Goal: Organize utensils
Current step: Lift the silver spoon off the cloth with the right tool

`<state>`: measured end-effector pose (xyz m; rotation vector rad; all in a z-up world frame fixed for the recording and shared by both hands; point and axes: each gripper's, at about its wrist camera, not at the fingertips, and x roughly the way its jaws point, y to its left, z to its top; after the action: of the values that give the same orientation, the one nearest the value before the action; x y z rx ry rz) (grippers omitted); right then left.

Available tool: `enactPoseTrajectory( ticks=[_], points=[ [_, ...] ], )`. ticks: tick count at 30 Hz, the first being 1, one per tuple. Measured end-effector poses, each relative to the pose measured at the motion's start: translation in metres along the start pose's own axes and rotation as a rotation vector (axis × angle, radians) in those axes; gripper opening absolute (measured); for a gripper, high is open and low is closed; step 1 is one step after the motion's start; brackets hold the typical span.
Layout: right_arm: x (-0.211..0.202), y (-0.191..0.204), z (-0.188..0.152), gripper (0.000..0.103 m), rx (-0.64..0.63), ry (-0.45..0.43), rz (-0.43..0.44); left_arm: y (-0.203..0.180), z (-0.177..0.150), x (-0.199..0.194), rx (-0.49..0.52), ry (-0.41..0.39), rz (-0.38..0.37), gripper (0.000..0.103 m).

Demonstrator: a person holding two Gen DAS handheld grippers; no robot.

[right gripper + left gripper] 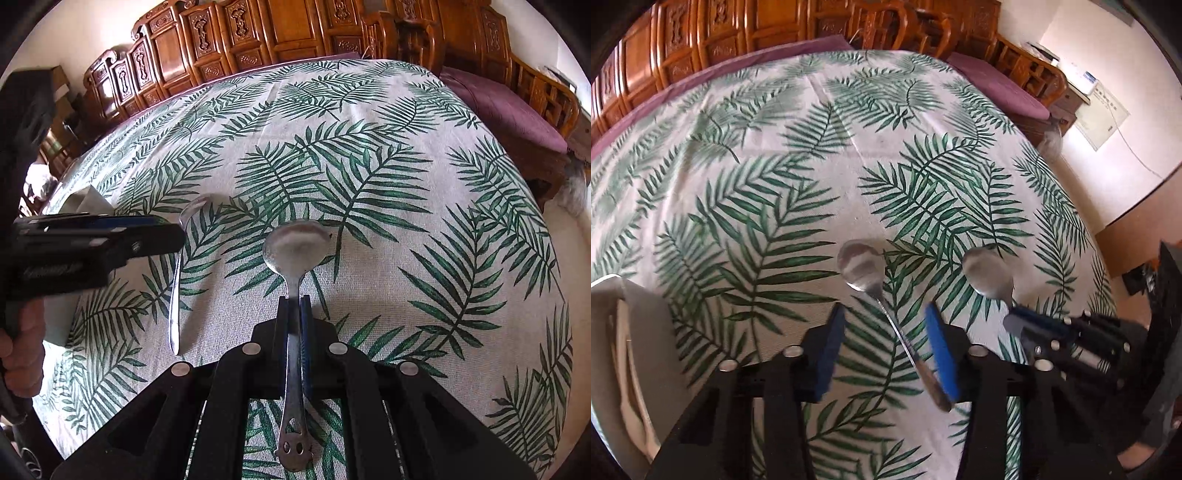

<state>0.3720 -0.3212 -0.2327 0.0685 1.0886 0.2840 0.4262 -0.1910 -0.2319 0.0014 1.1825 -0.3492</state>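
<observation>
Two metal spoons are on a palm-leaf tablecloth. My left gripper [884, 325] is open, its blue pads either side of a spoon [862, 267] that lies flat on the cloth, handle running under the right pad. My right gripper [294, 308] is shut on the handle of the second spoon [295, 247], bowl pointing forward, held just over the cloth. In the left wrist view that spoon [988, 271] and the right gripper [1015, 319] show at the right. In the right wrist view the flat spoon [177, 273] lies at the left beside the left gripper [173, 236].
A white tray [631, 354] with pale utensils inside stands at the left edge of the left wrist view. Carved wooden cabinets [258, 40] and a chair with a purple cushion [509, 107] lie beyond the table. The table edge drops off at the right [1100, 266].
</observation>
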Motion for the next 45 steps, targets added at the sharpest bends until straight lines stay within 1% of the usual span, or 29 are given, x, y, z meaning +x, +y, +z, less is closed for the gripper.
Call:
enactPoseTrajectory(
  ticks=[5, 10, 11, 12, 13, 15, 17, 19, 23, 26, 31, 41, 45],
  points=[
    [0.000, 0.001, 0.000, 0.007, -0.014, -0.004, -0.003, 0.001, 0.005, 0.016, -0.037, 0.037, -0.008, 0.024],
    [0.000, 0.003, -0.002, 0.007, -0.027, -0.014, -0.012, -0.002, 0.007, 0.019, -0.037, 0.030, 0.012, 0.022],
    [0.000, 0.004, -0.002, 0.007, -0.033, -0.016, -0.018, -0.003, 0.007, 0.019, -0.034, 0.029, 0.024, 0.016],
    [0.000, 0.005, -0.002, 0.007, -0.037, -0.017, -0.024, -0.003, 0.007, 0.020, -0.029, 0.028, 0.041, 0.013],
    [0.000, 0.005, -0.002, 0.007, -0.040, -0.018, -0.028, -0.002, 0.007, 0.020, -0.030, 0.029, 0.037, 0.007],
    [0.000, 0.007, -0.002, 0.007, -0.052, -0.020, -0.040, -0.001, 0.007, 0.019, -0.031, 0.027, 0.034, 0.002],
    [0.001, 0.009, -0.002, 0.007, -0.064, -0.020, -0.054, -0.003, 0.006, 0.016, -0.015, 0.017, 0.058, 0.001],
    [0.001, 0.010, -0.001, 0.007, -0.059, -0.013, -0.062, -0.004, 0.002, 0.008, 0.004, -0.002, 0.062, 0.001],
    [0.001, 0.012, 0.001, 0.007, -0.060, 0.002, -0.078, -0.006, -0.004, -0.010, 0.040, -0.033, 0.064, 0.001],
    [0.000, 0.012, 0.003, 0.007, -0.051, 0.010, -0.080, -0.005, -0.007, -0.027, 0.044, -0.057, 0.051, 0.001],
    [-0.018, 0.018, 0.007, 0.007, -0.042, -0.016, -0.082, 0.002, -0.012, -0.057, 0.046, -0.099, 0.038, 0.001],
    [-0.069, 0.054, 0.022, 0.007, -0.082, -0.093, -0.101, 0.023, -0.024, -0.108, 0.026, -0.177, 0.014, 0.001],
    [-0.082, 0.070, 0.024, 0.007, -0.089, -0.110, -0.099, 0.036, -0.032, -0.127, 0.025, -0.205, 0.019, 0.001]
  ],
)
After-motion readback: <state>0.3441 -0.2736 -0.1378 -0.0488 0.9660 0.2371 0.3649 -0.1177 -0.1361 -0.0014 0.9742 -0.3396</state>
